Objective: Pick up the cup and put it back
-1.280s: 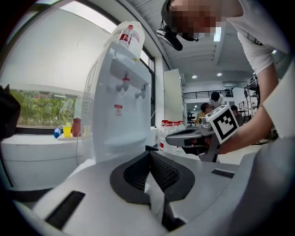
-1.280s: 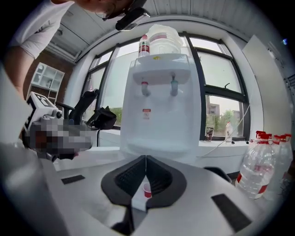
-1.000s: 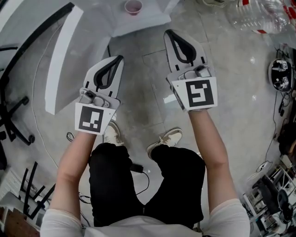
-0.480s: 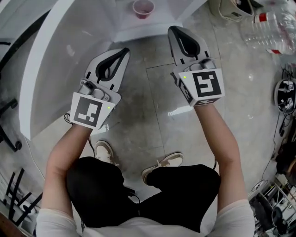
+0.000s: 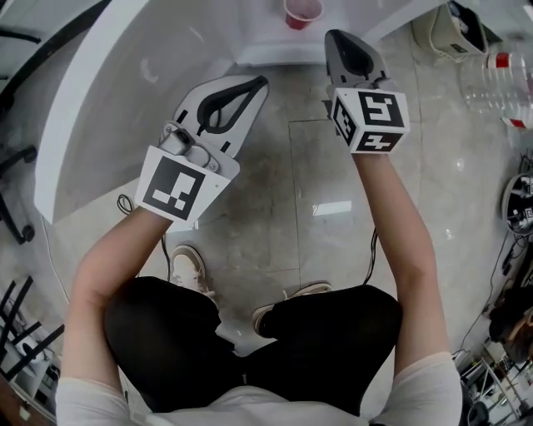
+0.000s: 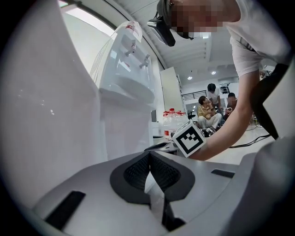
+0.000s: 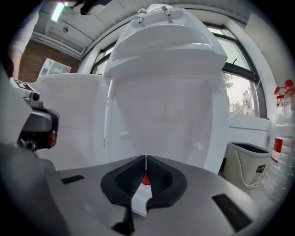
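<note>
Holds left gripper [image 5: 260, 81] clenched, jaws tip to tip, nothing between. Holds right gripper [image 5: 335, 37] clamped shut too, empty. Pink cup [image 5: 302, 12] upright on ledge of white water dispenser [image 5: 250, 37], just ahead and left of right gripper tips, not touching; further ahead and right of left gripper. Grey bin [image 7: 248, 169] and water bottles [image 7: 282, 152] off to right of right gripper.

Glossy grey tile floor [image 5: 279, 195], white water dispenser [image 7: 161, 92], bright window [image 7: 242, 94]
</note>
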`<control>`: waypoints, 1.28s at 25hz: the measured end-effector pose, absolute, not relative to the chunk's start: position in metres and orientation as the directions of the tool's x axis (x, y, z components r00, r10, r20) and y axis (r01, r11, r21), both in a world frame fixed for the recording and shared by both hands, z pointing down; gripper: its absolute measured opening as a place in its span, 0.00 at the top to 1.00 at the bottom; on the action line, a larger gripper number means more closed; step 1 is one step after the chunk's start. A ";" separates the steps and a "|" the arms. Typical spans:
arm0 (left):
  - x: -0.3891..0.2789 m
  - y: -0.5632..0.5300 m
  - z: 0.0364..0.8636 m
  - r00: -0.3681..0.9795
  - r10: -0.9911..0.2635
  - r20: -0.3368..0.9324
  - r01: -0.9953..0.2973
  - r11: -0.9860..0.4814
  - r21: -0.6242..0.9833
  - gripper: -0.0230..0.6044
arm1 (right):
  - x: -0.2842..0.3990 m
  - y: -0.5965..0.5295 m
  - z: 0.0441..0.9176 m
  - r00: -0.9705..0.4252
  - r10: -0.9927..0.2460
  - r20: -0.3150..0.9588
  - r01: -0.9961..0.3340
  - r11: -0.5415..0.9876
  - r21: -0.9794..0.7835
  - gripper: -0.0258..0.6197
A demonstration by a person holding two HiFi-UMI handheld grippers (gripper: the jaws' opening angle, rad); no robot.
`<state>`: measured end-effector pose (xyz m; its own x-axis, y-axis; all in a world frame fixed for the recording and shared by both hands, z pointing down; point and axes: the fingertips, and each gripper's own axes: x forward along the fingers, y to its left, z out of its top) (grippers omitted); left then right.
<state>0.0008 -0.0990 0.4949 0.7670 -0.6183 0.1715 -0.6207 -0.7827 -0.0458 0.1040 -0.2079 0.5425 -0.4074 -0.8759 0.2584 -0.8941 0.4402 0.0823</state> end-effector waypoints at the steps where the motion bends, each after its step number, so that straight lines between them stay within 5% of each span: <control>1: -0.001 -0.101 0.495 0.762 -0.625 0.166 -0.628 -0.777 -0.043 0.93 | 0.102 -0.210 0.543 -0.406 -0.877 0.256 -0.895 0.439 0.085 0.93; 8: -0.020 -0.110 0.489 0.719 -0.678 0.151 -0.685 -0.728 -0.011 0.93 | 0.094 -0.226 0.538 -0.413 -0.878 0.241 -0.897 0.439 0.062 0.92; 19: -0.030 -0.115 0.497 0.704 -0.697 0.137 -0.707 -0.706 0.044 0.93 | 0.088 -0.260 0.562 -0.396 -0.863 0.313 -0.890 0.445 0.101 0.37; 32: -0.043 -0.096 0.473 0.719 -0.676 0.164 -0.678 -0.733 -0.052 0.93 | 0.067 -0.297 0.624 -0.398 -0.813 0.425 -0.904 0.425 -0.034 0.28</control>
<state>-0.0425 -0.0961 0.4728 0.7185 -0.6759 0.1641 -0.6780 -0.7333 -0.0516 0.0670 -0.2965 0.6240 -0.3982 -0.8131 0.4246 -0.9045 0.4251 -0.0342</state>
